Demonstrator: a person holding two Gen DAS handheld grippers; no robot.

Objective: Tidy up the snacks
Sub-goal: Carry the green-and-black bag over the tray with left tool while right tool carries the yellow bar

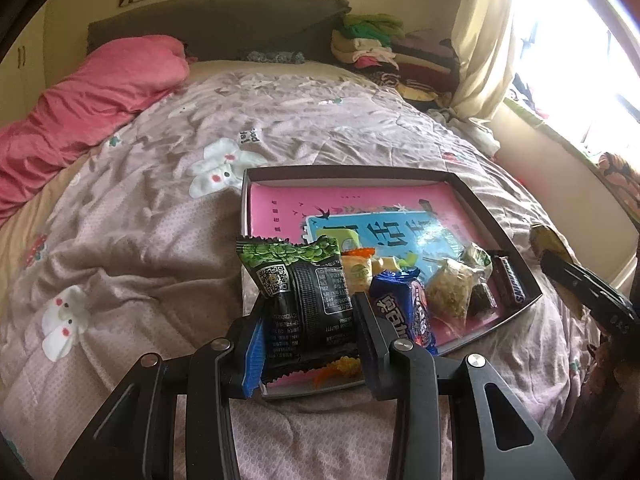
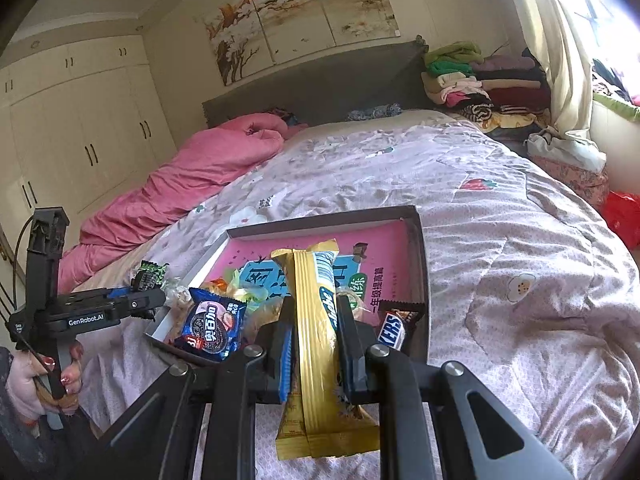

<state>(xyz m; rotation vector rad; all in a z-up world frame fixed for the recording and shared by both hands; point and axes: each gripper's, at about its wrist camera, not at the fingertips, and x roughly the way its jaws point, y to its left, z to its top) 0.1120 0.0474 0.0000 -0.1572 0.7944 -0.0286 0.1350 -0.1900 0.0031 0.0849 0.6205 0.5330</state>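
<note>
We see left gripper (image 1: 310, 320) clamped on black-green snack packet (image 1: 304, 296), over shallow box (image 1: 496, 200) near-left corner; right gripper (image 2: 314, 340) clamped on gold bar (image 2: 320, 344), long axis toward box, just short of near rim.

Black-green packet (image 1: 306, 304): we see glossy plastic film
Gold bar wrapper (image 2: 318, 344): glossy foil
Box (image 1: 496, 216): matt cardboard
Quilt (image 1: 152, 216): soft quilted cloth

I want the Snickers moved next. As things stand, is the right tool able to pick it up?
Probably not yet: the right tool is shut on the gold bar. The Snickers lies uncovered in the box just beyond.
</note>
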